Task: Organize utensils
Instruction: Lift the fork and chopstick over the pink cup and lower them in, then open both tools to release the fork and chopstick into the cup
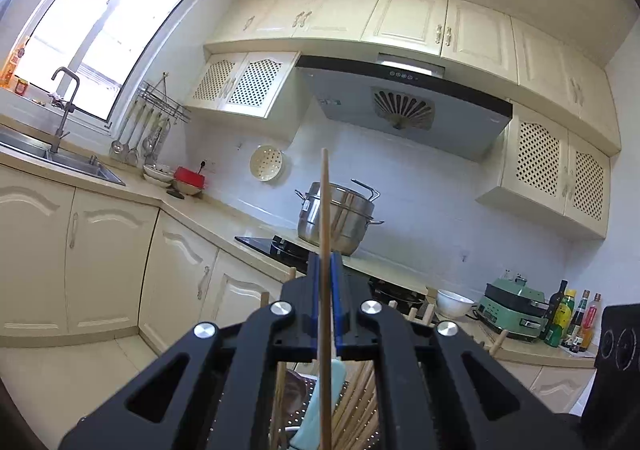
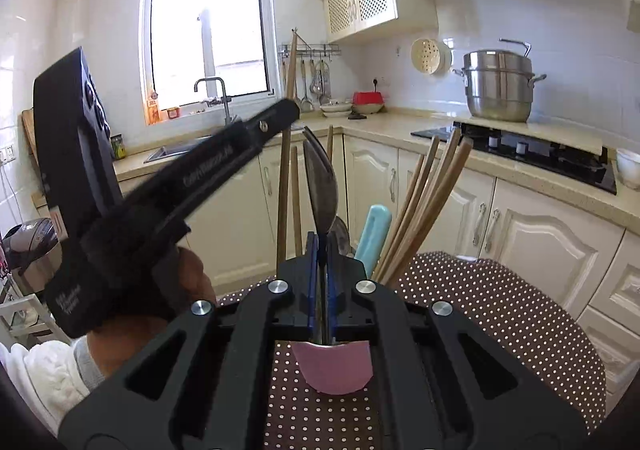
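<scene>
Furthest left, the left gripper (image 2: 294,112) reaches level across the scene, its pads clamped on a single long pale wooden chopstick (image 1: 325,234) that stands upright, probably lifted apart for sorting. To its right the right gripper (image 2: 322,250), tipped slightly downward, pinches the neck of a metal spoon with a pink handle (image 2: 322,186), bowl upward. Just beyond, further right, a bundle of brown wooden chopsticks (image 2: 424,202) and a light blue handle (image 2: 374,234) lean together over the brown polka-dot tablecloth (image 2: 500,314).
</scene>
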A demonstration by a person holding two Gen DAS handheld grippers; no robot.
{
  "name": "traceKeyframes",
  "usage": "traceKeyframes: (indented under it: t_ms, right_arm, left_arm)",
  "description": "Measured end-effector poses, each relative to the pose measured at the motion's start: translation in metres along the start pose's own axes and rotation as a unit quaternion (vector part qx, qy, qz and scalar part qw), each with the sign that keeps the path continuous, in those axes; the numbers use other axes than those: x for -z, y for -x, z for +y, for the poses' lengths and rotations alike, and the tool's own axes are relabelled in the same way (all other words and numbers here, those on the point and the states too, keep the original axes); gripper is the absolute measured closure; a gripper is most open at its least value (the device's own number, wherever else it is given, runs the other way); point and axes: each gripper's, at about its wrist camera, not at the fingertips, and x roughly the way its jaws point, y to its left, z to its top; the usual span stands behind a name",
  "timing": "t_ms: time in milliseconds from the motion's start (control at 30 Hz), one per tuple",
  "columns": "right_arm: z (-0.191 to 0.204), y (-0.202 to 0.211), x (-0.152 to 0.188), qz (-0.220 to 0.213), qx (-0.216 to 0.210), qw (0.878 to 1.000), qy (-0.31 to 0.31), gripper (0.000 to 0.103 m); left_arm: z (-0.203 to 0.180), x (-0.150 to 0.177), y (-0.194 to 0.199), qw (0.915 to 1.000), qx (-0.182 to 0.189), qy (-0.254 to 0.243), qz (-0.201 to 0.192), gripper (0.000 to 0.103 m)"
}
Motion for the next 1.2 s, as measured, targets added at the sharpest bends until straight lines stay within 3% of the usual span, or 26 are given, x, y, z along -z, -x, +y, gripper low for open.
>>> traceKeyframes:
  t_ms: [267, 367, 667, 1200]
  right_arm:
    - [-0.006, -0.014, 0.021, 0.013, -0.018, 0.999, -0.027, 0.099]
    - [-0.006, -0.017, 0.021, 0.013, -0.017, 0.999, -0.027, 0.099]
    - [-0.013, -0.021, 0.023, 0.017, -0.019, 0.999, -0.043, 0.098]
    - [-0.012, -0.023, 0.025, 0.032, -0.011, 0.998, -0.057, 0.098]
  left_arm:
    - [0.012, 0.008, -0.007, 0.9993, -0.019, 0.013, -0.028, 0.098]
    - [0.009, 0.014, -0.010, 0.9994, -0.025, -0.004, -0.025, 0.098]
    - [0.013, 0.038, -0.013, 0.9987, -0.035, -0.021, 0.033, 0.098]
    - [0.010, 0.057, 0.030, 0.9923, -0.011, -0.050, 0.113, 0.098]
